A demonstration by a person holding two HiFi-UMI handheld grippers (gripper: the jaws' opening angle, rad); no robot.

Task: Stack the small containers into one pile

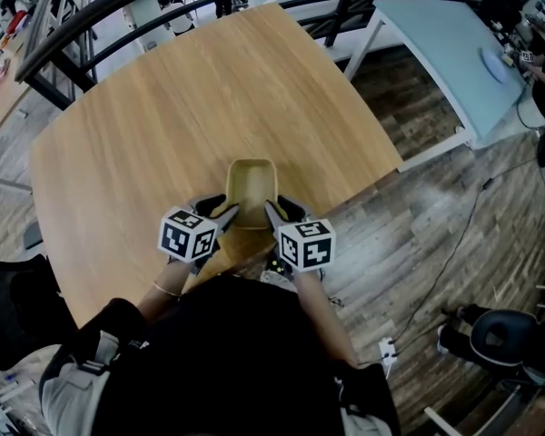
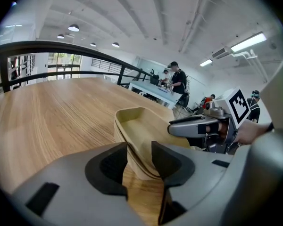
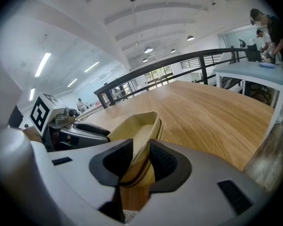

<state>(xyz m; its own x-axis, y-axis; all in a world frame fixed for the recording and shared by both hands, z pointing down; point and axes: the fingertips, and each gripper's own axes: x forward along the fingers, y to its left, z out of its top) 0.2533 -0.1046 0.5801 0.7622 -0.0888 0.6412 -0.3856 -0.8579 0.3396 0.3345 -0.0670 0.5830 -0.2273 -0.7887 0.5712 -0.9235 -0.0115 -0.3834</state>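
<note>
Table: pale wood, straight grain, matte, rounded corners. Containers: tan, smooth, oblong with rounded corners and sloping walls. They sit nested one in another, with doubled rims showing along the sides. The top one shows only its bare tan floor. The pile stands on the table near the edge closest to the person, between the two tools.

Left gripper: jaws fairly wide, straddling the pile's left wall, pads on both faces. Right gripper: jaws narrower, pinching the right wall likewise.
</note>
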